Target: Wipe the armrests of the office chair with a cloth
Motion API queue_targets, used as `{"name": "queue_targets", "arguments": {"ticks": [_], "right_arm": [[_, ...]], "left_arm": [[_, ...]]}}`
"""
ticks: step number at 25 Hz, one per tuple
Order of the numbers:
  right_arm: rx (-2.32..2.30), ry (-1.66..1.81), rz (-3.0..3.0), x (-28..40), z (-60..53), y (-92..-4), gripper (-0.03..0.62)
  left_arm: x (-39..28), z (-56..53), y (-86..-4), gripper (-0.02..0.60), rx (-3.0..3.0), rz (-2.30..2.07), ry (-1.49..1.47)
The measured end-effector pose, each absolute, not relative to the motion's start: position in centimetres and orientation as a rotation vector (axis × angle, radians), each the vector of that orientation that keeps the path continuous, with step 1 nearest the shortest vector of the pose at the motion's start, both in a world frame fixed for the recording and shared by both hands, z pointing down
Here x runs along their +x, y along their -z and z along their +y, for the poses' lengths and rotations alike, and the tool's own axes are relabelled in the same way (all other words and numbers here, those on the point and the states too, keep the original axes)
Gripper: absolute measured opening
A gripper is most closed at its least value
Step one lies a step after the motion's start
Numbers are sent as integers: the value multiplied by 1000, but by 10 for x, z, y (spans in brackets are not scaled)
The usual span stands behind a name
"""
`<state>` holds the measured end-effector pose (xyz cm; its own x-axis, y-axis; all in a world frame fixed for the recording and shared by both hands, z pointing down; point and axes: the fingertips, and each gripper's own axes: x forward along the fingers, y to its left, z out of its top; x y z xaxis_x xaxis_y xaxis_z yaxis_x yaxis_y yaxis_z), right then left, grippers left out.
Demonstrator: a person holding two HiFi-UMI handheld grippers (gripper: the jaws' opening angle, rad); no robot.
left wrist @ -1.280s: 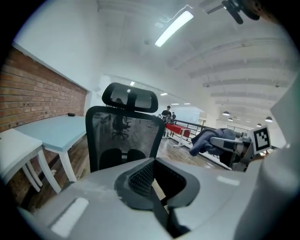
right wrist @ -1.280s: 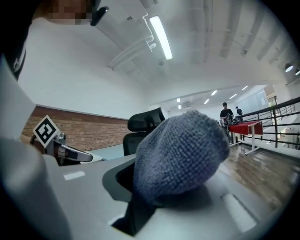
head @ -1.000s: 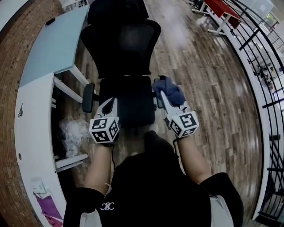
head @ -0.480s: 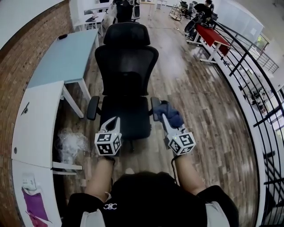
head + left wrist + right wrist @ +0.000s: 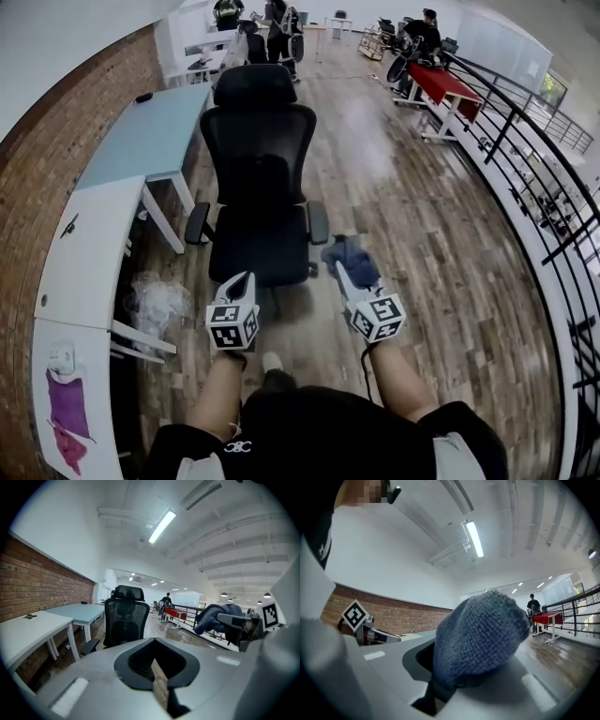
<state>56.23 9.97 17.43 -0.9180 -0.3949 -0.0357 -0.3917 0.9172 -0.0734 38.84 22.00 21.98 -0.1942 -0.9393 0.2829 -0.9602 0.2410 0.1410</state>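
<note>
Wood floor (image 5: 422, 225): office chair (image 5: 262, 178), desks (image 5: 131, 141).

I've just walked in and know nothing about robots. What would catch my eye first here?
The black office chair dominates, standing on the wooden floor beside a pale blue desk. Nearer the person, the right tongs clamp a bunched blue cloth, held just short of the chair's armrest. The left tongs hold nothing.

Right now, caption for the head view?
Person faces black office chair, right gripper clamping blue cloth short of the armrest, left gripper empty.
</note>
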Motion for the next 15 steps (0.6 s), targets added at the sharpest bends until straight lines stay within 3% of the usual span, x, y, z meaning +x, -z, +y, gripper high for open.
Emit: {"name": "queue_targets", "arguments": {"ticks": [8, 15], "right_arm": [[-464, 179, 3097, 643, 168, -194, 63], [-441, 238, 3042, 655, 196, -183, 63]], "left_arm": [[490, 306, -244, 6, 1641, -2205, -152], [498, 344, -225, 6, 1632, -2277, -166]]}}
